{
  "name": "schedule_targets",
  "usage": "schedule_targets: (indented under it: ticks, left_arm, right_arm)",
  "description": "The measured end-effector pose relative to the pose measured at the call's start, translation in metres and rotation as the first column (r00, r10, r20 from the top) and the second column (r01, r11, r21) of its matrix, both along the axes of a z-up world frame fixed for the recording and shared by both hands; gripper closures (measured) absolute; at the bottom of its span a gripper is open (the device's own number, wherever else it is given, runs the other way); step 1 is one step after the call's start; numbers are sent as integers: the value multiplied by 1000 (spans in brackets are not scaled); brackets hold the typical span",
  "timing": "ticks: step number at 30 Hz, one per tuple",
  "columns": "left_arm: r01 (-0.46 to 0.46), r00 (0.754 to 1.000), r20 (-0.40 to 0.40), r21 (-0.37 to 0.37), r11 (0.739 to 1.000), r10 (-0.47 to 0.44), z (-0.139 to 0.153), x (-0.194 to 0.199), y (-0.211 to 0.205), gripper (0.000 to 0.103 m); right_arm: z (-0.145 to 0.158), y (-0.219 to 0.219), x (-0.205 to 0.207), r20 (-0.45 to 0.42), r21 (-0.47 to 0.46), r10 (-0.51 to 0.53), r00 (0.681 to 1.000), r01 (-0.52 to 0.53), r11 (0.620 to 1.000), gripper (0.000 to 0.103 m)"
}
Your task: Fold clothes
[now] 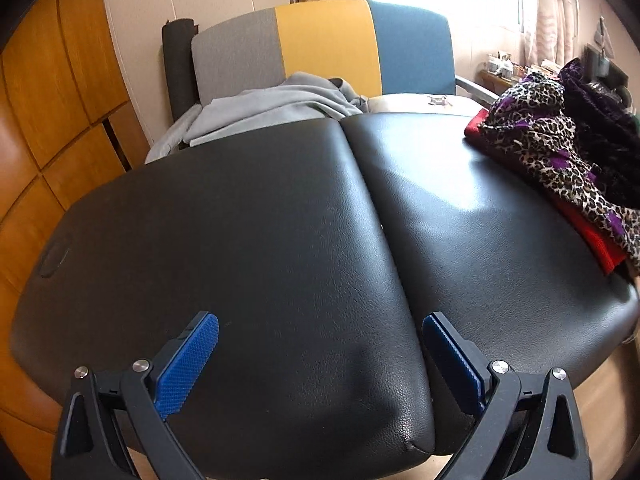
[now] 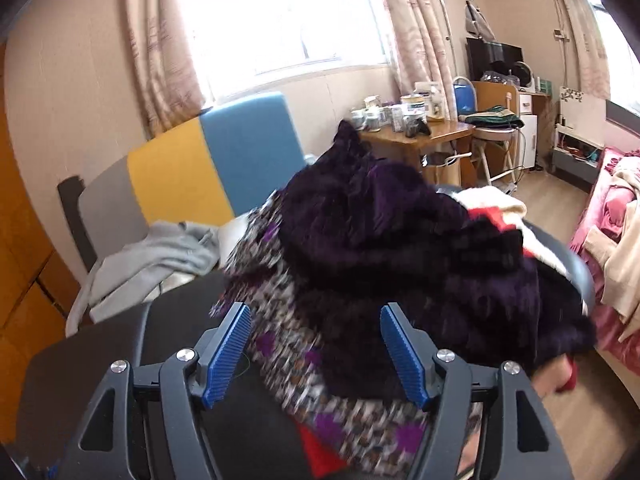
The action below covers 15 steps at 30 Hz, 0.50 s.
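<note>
A heap of clothes lies at the right end of a black padded table [image 1: 280, 220]: a leopard-print garment with purple spots [image 1: 552, 148] on top of a red one [image 1: 596, 240], with a dark purple velvet piece [image 1: 600, 96] behind. My left gripper [image 1: 320, 328] stands open above the bare near part of the table, nothing between its blue pads. In the right wrist view my right gripper [image 2: 316, 320] is open right in front of the heap, the leopard-print garment [image 2: 288, 340] and the dark purple piece [image 2: 400, 248] showing between its fingers; no pad presses on cloth.
A grey garment [image 1: 272, 108] lies on a grey, yellow and blue chair [image 1: 328, 44] behind the table. Wooden cupboards [image 1: 48, 120] stand at the left. A cluttered wooden desk [image 2: 416, 132], a stool and a pink bed [image 2: 608, 216] are at the right.
</note>
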<state>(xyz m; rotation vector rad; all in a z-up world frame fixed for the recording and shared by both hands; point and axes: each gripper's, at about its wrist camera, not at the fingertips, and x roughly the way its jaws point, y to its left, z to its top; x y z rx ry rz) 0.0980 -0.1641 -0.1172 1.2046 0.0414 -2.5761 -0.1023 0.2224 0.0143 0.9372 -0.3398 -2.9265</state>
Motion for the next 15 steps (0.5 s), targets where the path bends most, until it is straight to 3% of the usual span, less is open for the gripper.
schedule_targets:
  ticks: [4, 7, 9, 12, 15]
  left_arm:
    - [76, 997, 24, 3, 997, -76, 7, -13, 16, 0]
    - [144, 990, 0, 12, 989, -144, 18, -24, 32, 0]
    - [178, 984, -16, 8, 984, -177, 23, -28, 42, 0]
    - [228, 973, -26, 8, 974, -228, 22, -33, 54, 0]
    - [244, 970, -10, 29, 969, -244, 14, -37, 58, 0]
  right_arm:
    - [-1, 1, -28, -13, 70, 5, 1000, -4, 998, 34]
    - [-8, 0, -54, 3, 115, 3, 1000, -3, 993, 34]
    - [-9, 11, -71, -1, 101, -42, 999, 42, 994, 34]
    - [-6, 30, -97, 2, 28, -25, 1000, 24, 999, 34]
    - [-10, 34, -126, 38, 59, 9, 999, -11, 998, 34]
